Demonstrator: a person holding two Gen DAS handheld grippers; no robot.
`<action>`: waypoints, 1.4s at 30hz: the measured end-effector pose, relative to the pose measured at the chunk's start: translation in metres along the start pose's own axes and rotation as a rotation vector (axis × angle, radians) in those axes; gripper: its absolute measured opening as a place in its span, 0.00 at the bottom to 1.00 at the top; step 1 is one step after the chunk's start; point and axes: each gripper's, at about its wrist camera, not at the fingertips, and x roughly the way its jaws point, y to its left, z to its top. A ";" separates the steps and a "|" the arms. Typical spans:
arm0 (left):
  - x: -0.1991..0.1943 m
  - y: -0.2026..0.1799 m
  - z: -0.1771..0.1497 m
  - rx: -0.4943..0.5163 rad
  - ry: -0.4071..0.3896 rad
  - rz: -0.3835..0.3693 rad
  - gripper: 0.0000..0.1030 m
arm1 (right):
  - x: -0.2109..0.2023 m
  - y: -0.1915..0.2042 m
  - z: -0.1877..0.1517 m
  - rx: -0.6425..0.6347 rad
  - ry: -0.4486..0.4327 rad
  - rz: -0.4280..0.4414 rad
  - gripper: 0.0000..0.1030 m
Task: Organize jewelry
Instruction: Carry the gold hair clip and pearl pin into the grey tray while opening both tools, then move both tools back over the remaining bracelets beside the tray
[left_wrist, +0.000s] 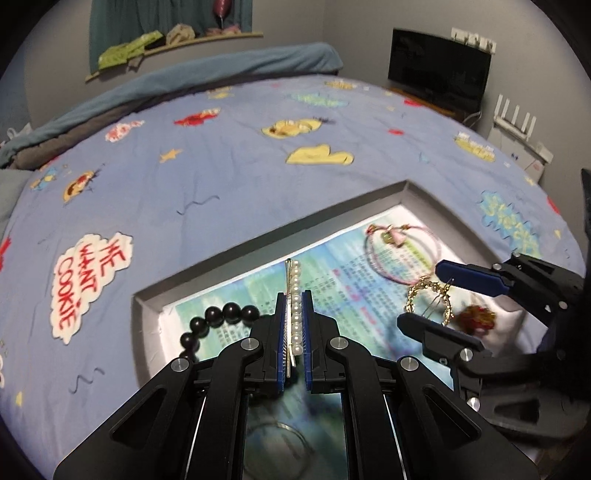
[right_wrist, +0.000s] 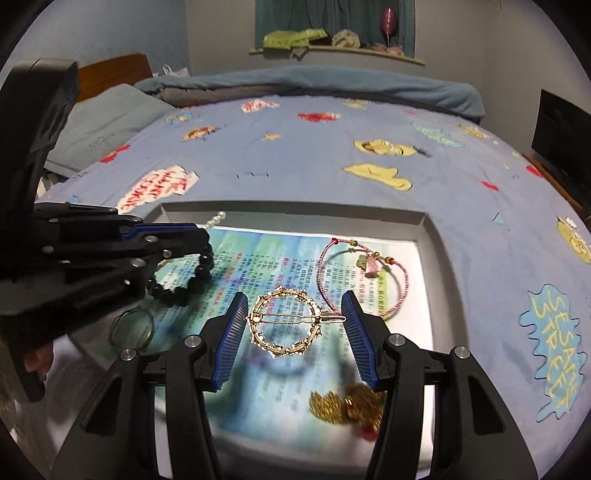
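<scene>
Over bed (left_wrist: 221, 155), both fingers (left_wrist: 280, 328) angle downward

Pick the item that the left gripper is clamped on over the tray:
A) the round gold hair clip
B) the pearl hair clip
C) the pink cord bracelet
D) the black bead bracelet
B: in the left wrist view the left gripper is shut on the pearl hair clip, its pearls lined up between the blue pads.
</scene>
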 end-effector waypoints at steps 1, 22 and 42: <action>0.006 0.002 0.001 -0.003 0.019 0.000 0.08 | 0.003 0.001 0.000 0.006 0.009 0.000 0.51; 0.045 0.006 0.012 -0.003 0.106 -0.007 0.08 | 0.029 0.001 0.000 0.044 0.048 -0.015 0.51; -0.056 0.022 -0.019 -0.064 -0.084 0.047 0.73 | -0.037 -0.009 -0.024 0.007 -0.063 -0.026 0.95</action>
